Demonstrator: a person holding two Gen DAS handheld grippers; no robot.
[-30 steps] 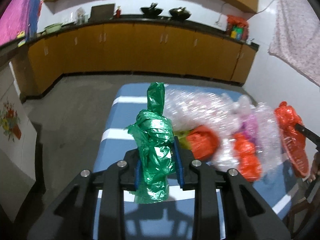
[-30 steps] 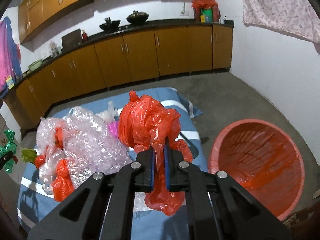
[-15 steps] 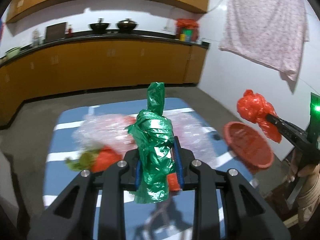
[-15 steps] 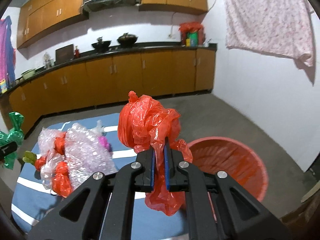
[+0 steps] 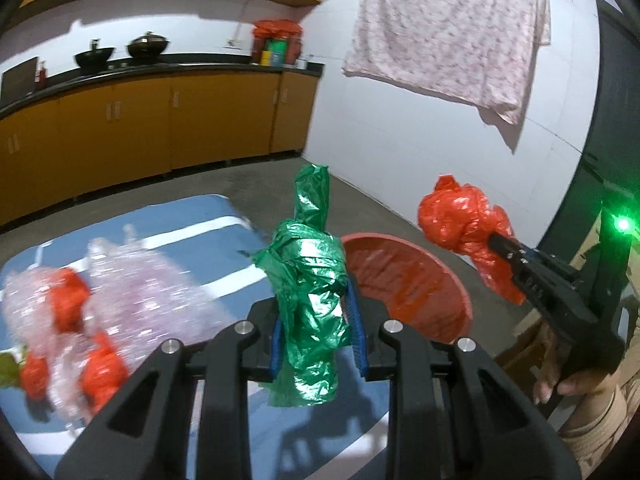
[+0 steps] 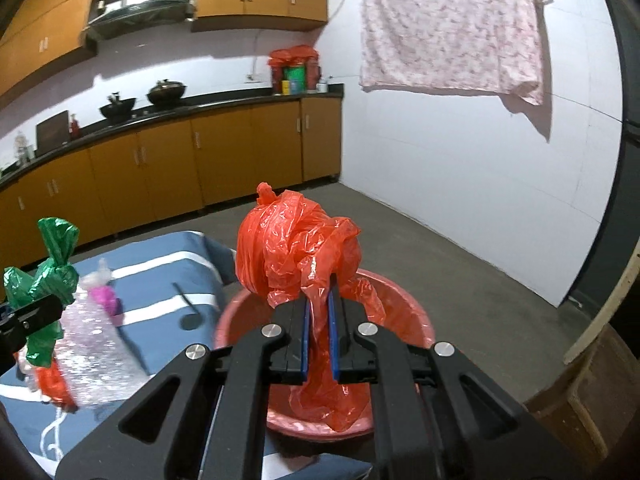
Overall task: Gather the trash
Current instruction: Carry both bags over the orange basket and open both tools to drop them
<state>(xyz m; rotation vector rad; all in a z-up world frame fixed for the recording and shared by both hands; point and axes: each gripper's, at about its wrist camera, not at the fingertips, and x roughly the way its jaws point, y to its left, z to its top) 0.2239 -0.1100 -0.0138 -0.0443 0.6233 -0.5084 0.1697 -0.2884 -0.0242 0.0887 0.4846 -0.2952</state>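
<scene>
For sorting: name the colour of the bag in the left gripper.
Green bag; clearest in the left wrist view.

Swung away from the blue striped table (image 5: pixel 208 236) toward the red basin (image 5: pixel 404 284): left gripper (image 5: pixel 316 332) with green bag (image 5: pixel 312 280), right gripper (image 6: pixel 318 332) with red bag (image 6: pixel 296 252), now above the basin.

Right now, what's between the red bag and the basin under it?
Nothing: in the right wrist view the red bag hangs over the basin with only air between.
</scene>
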